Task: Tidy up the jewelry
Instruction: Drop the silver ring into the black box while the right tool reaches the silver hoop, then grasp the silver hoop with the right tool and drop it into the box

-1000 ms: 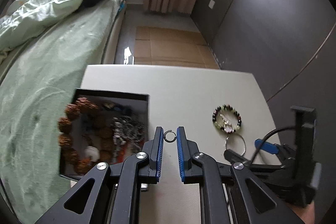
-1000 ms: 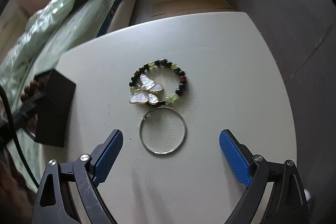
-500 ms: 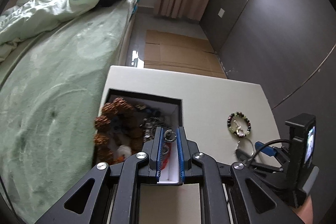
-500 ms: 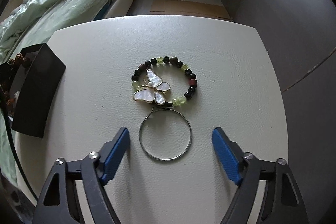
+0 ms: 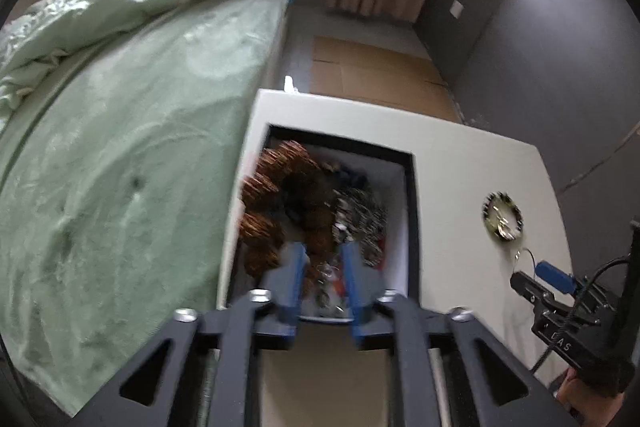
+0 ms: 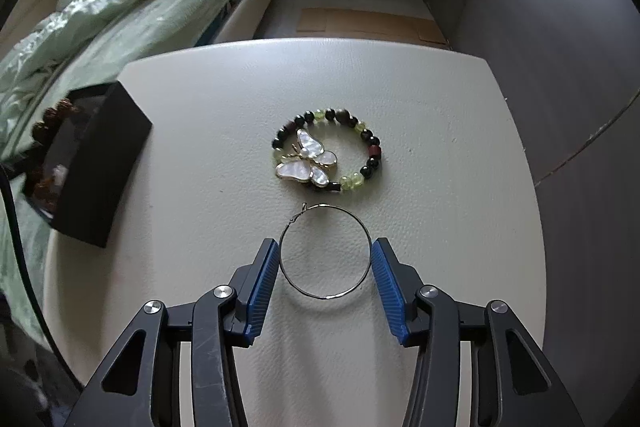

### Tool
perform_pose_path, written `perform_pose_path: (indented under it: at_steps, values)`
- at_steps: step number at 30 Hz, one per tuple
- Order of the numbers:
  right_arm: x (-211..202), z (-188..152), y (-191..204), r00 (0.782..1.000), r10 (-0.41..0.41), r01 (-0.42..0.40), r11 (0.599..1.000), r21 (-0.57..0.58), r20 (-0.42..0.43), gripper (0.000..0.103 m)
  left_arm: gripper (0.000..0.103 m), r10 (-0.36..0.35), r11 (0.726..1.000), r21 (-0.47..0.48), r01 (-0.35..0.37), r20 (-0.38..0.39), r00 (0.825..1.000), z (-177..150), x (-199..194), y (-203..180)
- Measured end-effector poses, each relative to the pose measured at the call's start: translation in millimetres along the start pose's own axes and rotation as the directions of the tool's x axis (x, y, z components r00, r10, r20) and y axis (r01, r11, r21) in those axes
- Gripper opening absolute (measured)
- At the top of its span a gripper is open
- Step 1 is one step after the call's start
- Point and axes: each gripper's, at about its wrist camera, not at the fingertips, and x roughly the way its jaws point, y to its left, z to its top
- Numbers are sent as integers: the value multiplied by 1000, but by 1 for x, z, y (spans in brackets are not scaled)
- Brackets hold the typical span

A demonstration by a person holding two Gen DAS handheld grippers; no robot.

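In the left wrist view, the left gripper hangs over the near end of a black jewelry box that stands at the left edge of the white worktop, beside a bed with green bedding. Its jaws are opening, and no piece is pinched between the blue pads; the picture is blurred, so the small items under them in the box cannot be told apart. The box holds a bracelet of large brown ridged beads on its left side and a heap of silvery chain on its right. Well to the right on the worktop lies the beaded bracelet, with the right gripper near it.

In the right wrist view, the right gripper is set down around a thin silver hoop earring lying flat on the worktop. Its jaws are closing, and the blue pads stand just at the hoop's left and right sides; whether they press on it yet cannot be told. Just beyond the hoop rests the bracelet of green and dark beads with a pearly butterfly charm. The jewelry box sits at the far left.
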Motion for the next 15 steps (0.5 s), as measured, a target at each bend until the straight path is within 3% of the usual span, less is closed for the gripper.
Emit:
perform_pose_path:
  at_steps: [1, 2, 6, 11, 15]
  values:
    - [-5, -1, 0, 1000, 10, -10, 1000, 3, 12, 49, 61, -14, 1000, 2, 14, 6, 1000, -2, -2, -1]
    - [-8, -1, 1, 1000, 17, -17, 1000, 4, 20, 49, 71, -44, 999, 1, 44, 18, 999, -3, -5, -2]
    - [-22, -4, 4, 996, 69, -71, 997, 21, 61, 49, 76, -29, 1000, 9, 29, 68, 997, -7, -19, -3]
    - [-35, -6, 11, 984, 140, -145, 989, 34, 112, 49, 76, -70, 997, -27, 73, 93, 993, -9, -29, 4]
    - [-46, -4, 18, 956, 247, -258, 965, 49, 158, 49, 76, -76, 995, -49, 85, 155, 985, -8, -44, 13]
